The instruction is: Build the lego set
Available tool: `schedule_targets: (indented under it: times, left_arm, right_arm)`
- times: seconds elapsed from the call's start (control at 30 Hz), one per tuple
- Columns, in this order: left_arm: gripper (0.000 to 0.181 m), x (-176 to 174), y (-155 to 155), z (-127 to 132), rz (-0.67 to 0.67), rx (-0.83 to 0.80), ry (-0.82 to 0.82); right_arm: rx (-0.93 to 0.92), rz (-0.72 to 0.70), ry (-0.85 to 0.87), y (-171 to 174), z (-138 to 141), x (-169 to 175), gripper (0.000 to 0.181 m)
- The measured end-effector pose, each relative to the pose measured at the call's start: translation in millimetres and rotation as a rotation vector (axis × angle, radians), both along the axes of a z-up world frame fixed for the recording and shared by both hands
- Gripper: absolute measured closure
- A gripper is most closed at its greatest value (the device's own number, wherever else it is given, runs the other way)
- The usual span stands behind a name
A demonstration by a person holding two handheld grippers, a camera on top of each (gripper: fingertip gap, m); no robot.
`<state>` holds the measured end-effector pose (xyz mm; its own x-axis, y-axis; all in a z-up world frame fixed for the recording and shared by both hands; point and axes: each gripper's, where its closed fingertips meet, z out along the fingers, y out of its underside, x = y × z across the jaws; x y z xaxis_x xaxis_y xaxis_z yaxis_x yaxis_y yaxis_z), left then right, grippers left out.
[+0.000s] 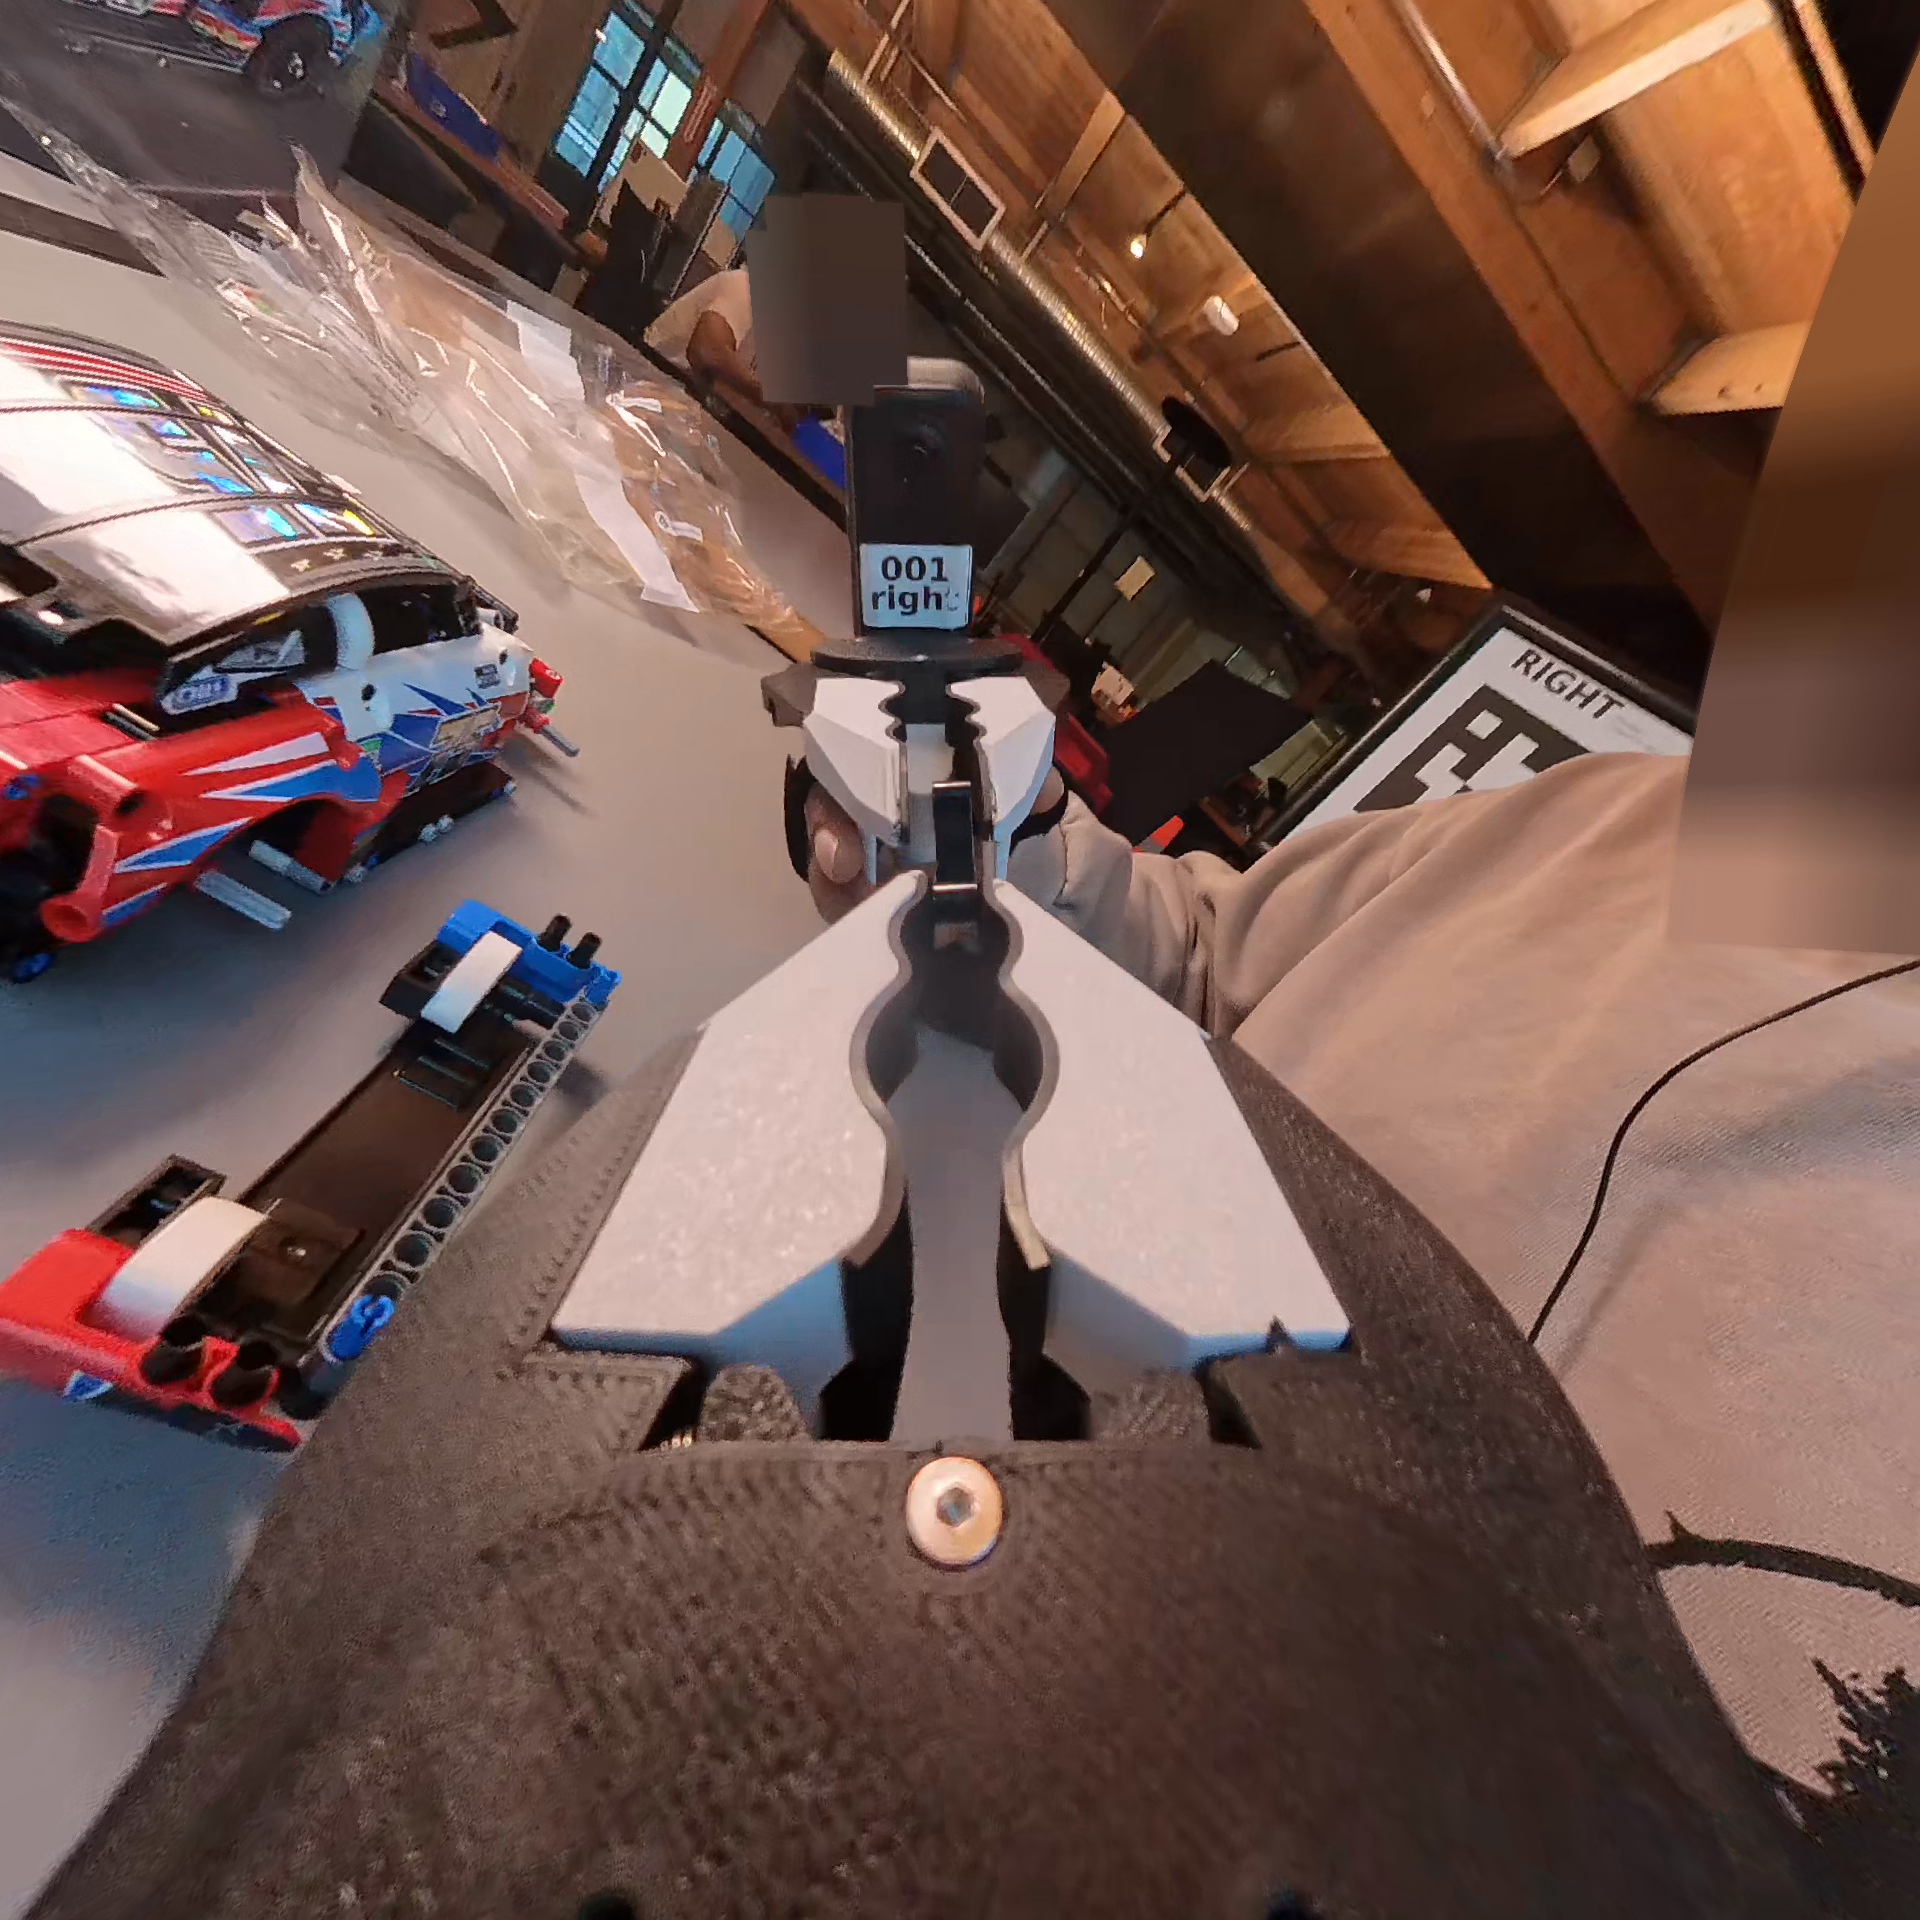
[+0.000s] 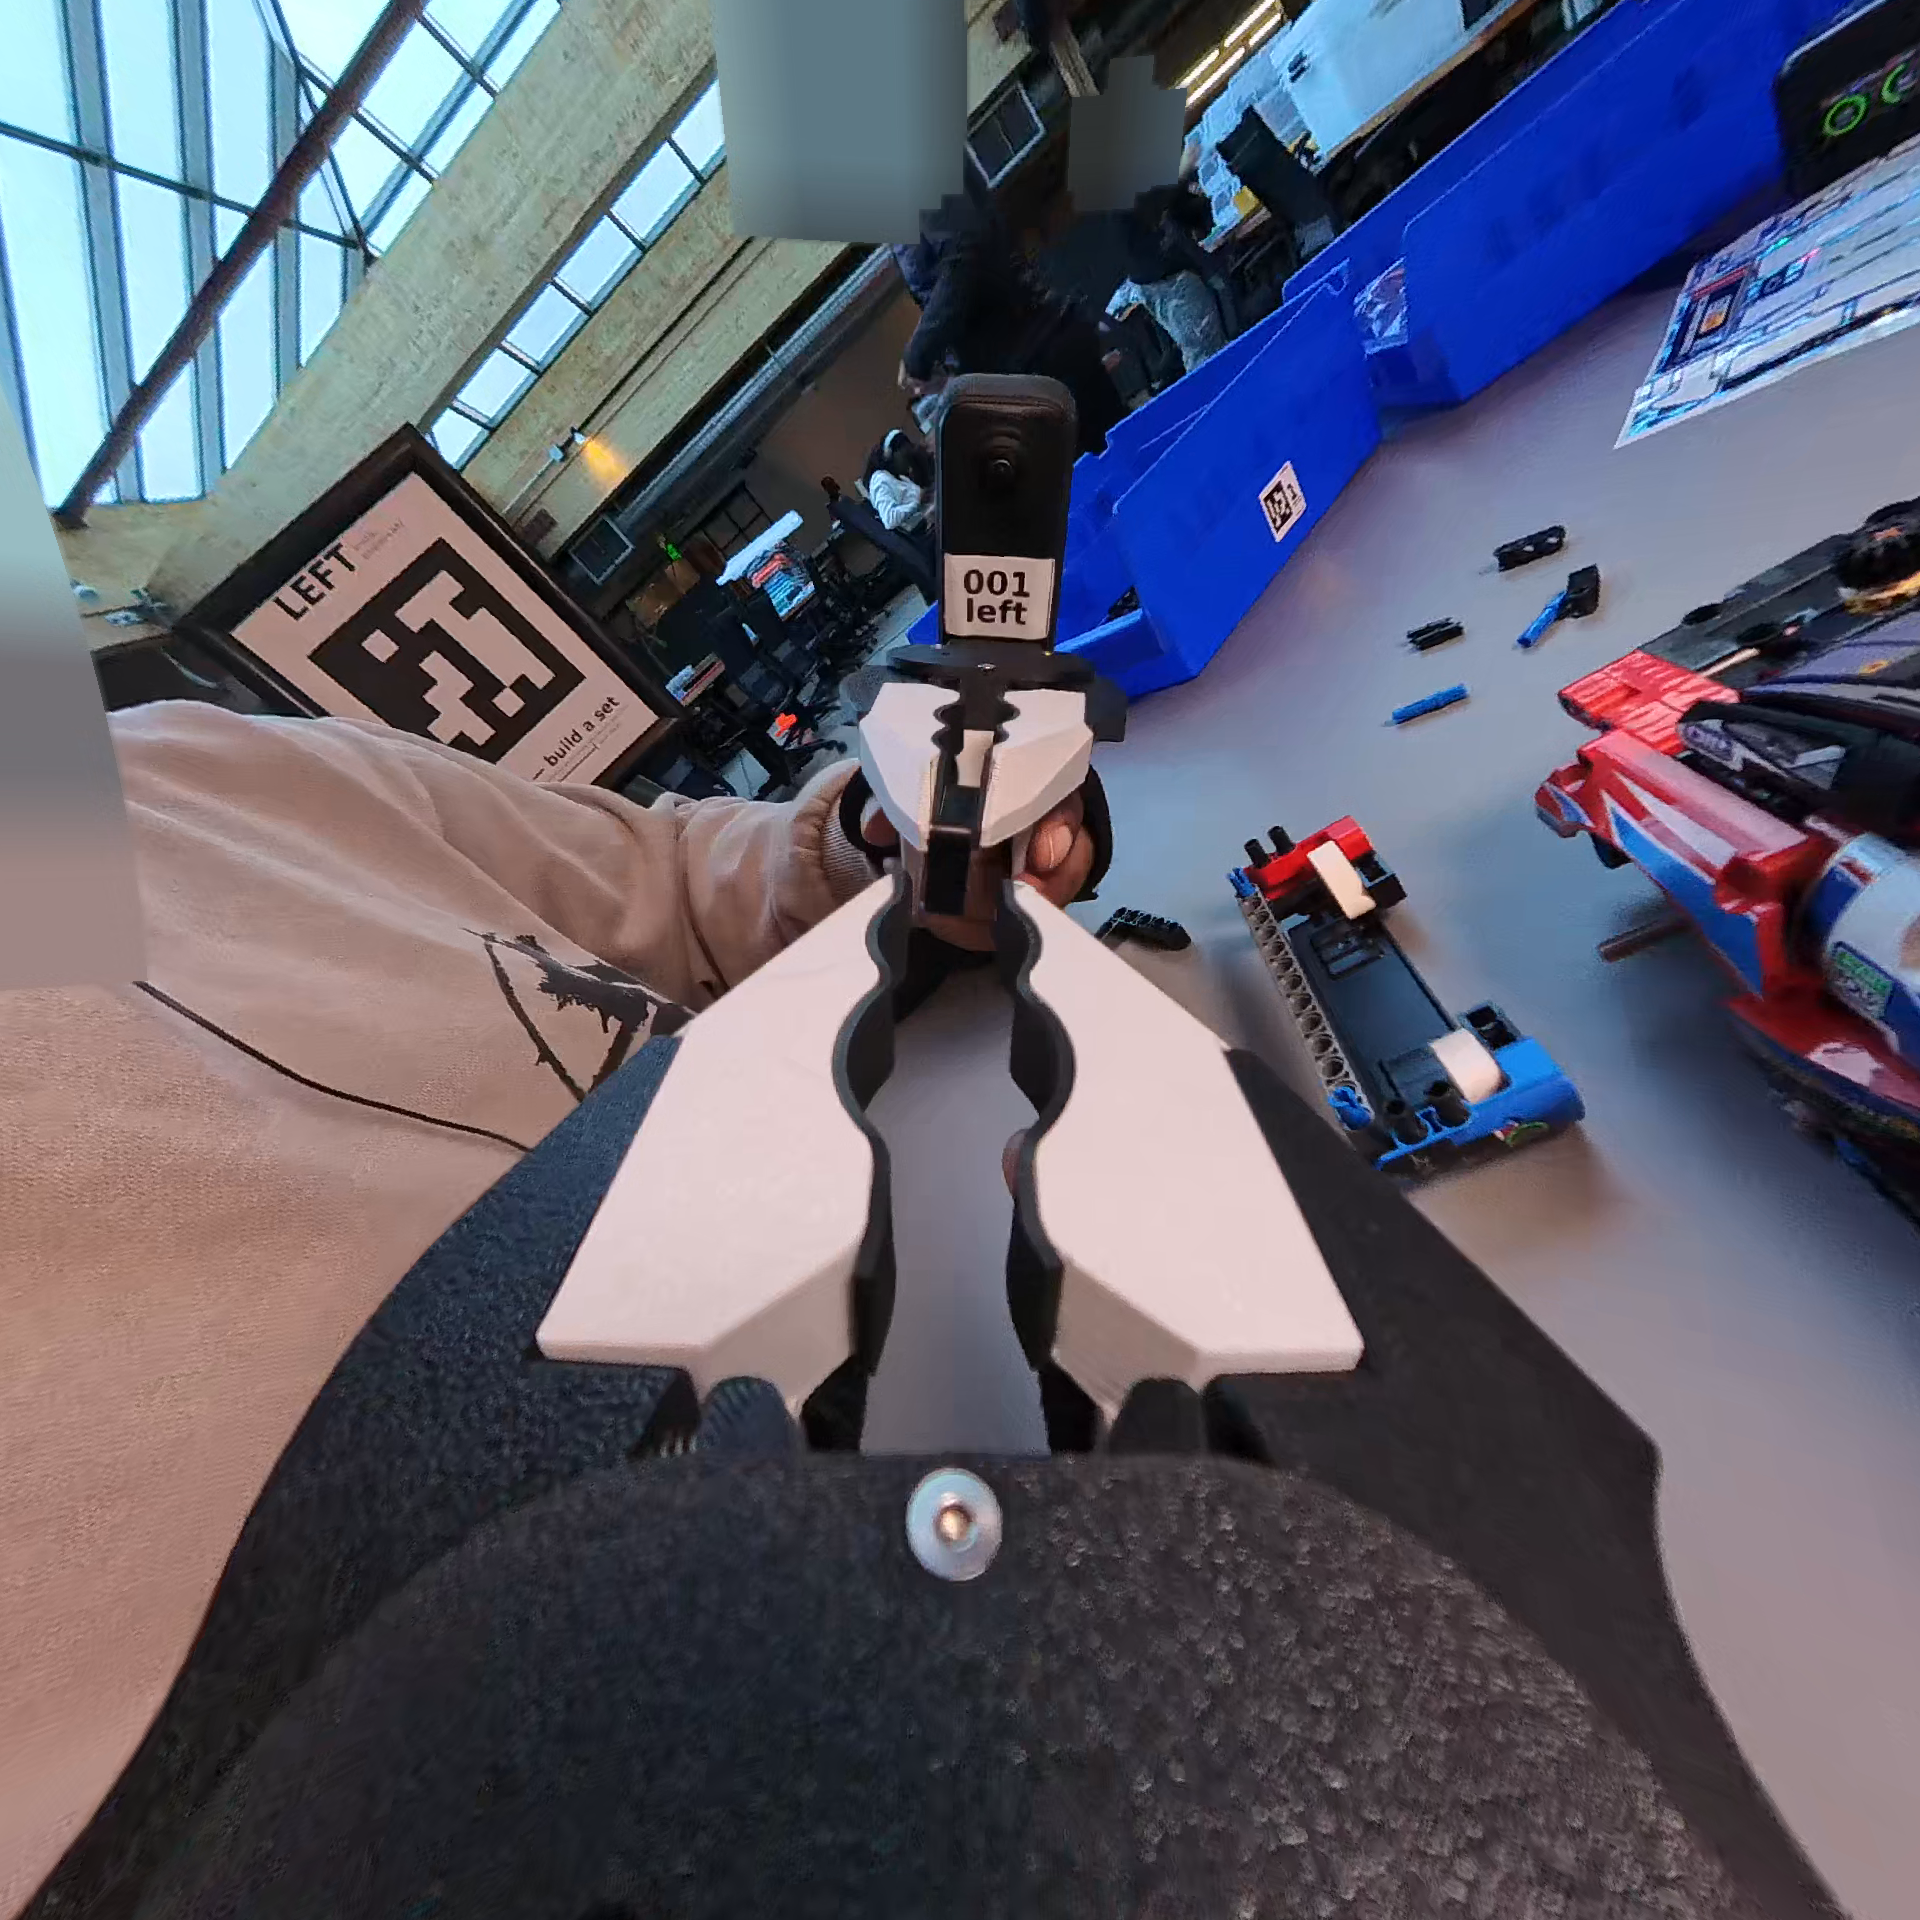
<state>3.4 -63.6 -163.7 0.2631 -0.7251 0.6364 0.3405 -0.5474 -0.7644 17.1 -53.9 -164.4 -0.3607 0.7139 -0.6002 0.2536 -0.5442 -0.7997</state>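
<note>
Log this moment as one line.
left gripper: shut on small black lego piece | right gripper: shut on same piece | both mid-air

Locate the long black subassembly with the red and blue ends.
The subassembly lies flat on the grey table, beside the lego car: left in the left wrist view, right in the right.

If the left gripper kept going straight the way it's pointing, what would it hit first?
The small black piece pinched between its tips and the right gripper, then that gripper itself, which faces it head-on. Both look shut on the piece, though depth is hard to judge.
</note>
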Motion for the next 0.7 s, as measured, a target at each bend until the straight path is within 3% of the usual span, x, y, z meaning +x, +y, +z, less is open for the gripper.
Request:
schedule_targets:
  times: [0.33, 0.7]
  left_arm:
    - [0.176, 3.8, 3.7, -6.2, 0.022, -0.009, 0.025]
    - [0.16, 3.1, 0.1, -36.1, 0.085, 0.303, 0.543]
  right_arm:
    - [0.046, -0.037, -0.017, 1.5, -4.2, -1.9, 0.177]
    - [-0.107, 0.045, -0.165, -4.9, -24.9, 1.2, 0.177]
